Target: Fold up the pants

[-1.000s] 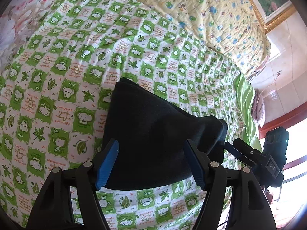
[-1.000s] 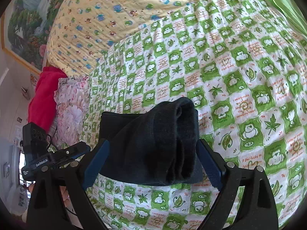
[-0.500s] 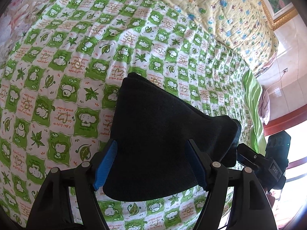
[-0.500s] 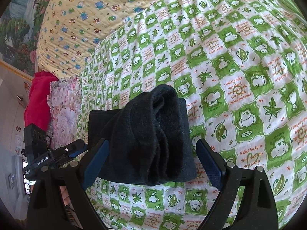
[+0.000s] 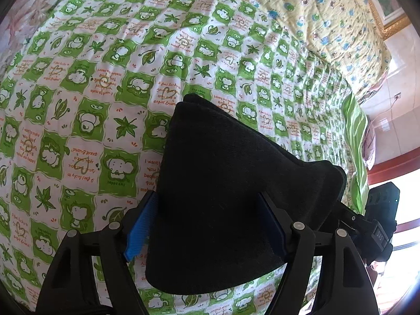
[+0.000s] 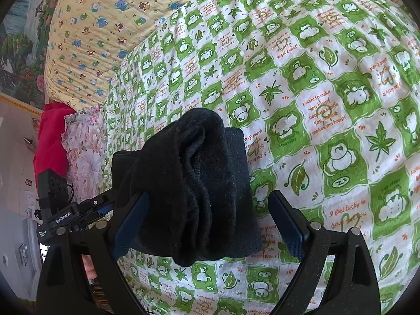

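Note:
The dark folded pants lie as a thick bundle on the green and white checked bedspread. In the left wrist view my left gripper is open, its blue-padded fingers spread on either side of the bundle, whose near edge covers the gap between them. In the right wrist view the pants show their rolled, layered end. My right gripper is open, its fingers straddling that end. The right gripper shows at the far right of the left wrist view; the left gripper shows at the left of the right wrist view.
A yellow cartoon-print quilt lies along the far side of the bed. A floral pillow and a red cloth sit at the bed's head. A framed picture hangs on the wall. The bed's green edge drops off at the right.
Both grippers have moved forward and lower over the pants, which now fill more of each view. The fingers stay spread around the bundle.

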A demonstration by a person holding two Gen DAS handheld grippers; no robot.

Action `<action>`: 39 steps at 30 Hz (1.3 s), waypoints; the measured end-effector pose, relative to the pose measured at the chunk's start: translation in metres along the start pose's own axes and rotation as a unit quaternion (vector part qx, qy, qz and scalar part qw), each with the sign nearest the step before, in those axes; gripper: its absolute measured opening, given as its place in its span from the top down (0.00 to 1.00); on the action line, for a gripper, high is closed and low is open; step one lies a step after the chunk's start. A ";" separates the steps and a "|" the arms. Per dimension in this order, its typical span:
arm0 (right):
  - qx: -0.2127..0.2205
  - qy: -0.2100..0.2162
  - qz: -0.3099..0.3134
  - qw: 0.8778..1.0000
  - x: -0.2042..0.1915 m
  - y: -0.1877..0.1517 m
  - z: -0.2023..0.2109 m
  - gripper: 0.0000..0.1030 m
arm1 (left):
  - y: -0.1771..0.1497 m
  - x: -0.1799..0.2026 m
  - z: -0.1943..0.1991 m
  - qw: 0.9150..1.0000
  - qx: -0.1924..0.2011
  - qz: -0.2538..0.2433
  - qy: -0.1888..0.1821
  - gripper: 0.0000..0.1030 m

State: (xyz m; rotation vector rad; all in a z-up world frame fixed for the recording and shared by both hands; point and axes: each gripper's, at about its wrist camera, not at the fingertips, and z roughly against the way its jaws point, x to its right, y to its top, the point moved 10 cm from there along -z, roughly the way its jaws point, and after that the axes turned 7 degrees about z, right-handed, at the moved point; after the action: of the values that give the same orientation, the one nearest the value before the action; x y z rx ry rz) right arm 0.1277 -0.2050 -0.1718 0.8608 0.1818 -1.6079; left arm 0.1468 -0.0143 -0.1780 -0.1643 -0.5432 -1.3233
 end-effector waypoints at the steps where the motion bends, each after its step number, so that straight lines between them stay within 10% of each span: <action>1: -0.002 0.001 0.000 1.000 0.000 0.000 -0.001 0.11 | 0.000 -0.001 -0.002 1.000 -0.001 0.001 0.001 0.25; 21: -0.024 0.042 0.010 0.999 0.002 -0.007 -0.020 0.13 | 0.005 -0.013 -0.028 1.000 -0.016 0.018 -0.014 0.27; 39: -0.037 0.064 0.015 0.997 -0.011 -0.009 -0.026 0.48 | 0.002 -0.001 -0.016 1.000 0.001 -0.009 -0.027 0.61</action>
State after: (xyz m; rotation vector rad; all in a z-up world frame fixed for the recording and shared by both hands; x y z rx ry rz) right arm 0.1302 -0.1795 -0.1870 0.9058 0.3164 -1.5089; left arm 0.1528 -0.0193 -0.1920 -0.1933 -0.5929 -1.3387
